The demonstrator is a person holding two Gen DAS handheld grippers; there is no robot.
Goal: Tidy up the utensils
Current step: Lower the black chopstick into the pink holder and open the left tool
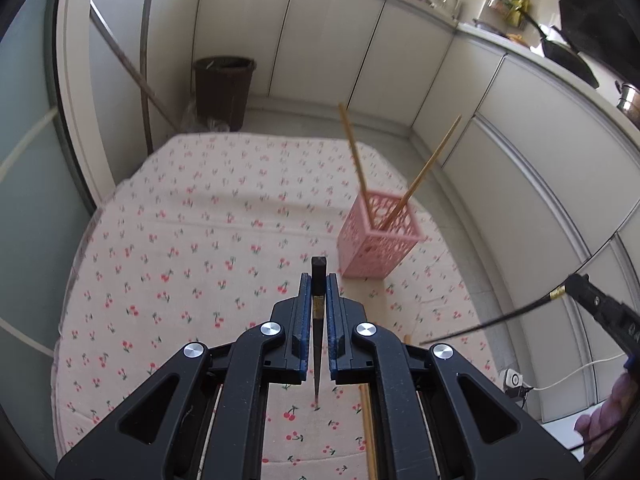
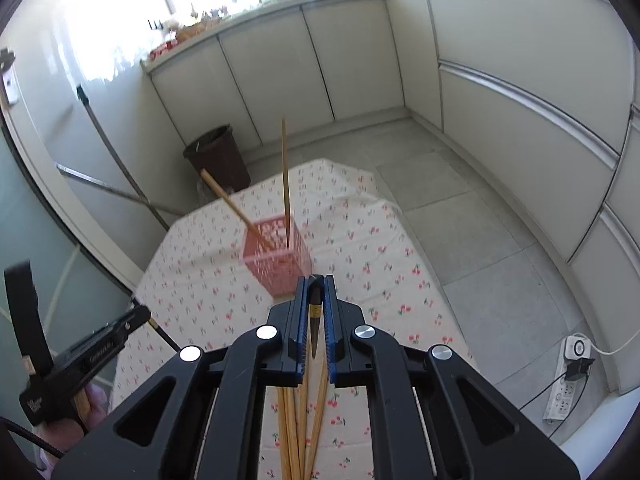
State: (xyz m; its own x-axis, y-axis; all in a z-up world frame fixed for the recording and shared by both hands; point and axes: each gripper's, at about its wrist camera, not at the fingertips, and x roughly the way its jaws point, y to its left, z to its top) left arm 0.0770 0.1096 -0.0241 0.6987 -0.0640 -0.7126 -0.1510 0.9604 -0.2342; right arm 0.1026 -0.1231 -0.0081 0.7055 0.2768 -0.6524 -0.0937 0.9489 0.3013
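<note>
Your left gripper (image 1: 319, 280) is clamped on a slim black chopstick with a gold band (image 1: 318, 322), blunt end pointing to 12 o'clock, tip just above the cherry-print cloth on the table (image 1: 192, 240). Your right gripper (image 2: 315, 282) likewise pinches a second black gold-banded chopstick (image 2: 315, 312). The pink perforated plastic utensil holder (image 1: 374, 246) stands at 1 o'clock from the left gripper, with two light bamboo chopsticks (image 1: 356, 160) leaning apart inside it. Loose bamboo chopsticks (image 2: 296, 428) lie at 6 o'clock beneath the right gripper; motion blur makes their count uncertain, possibly five.
</note>
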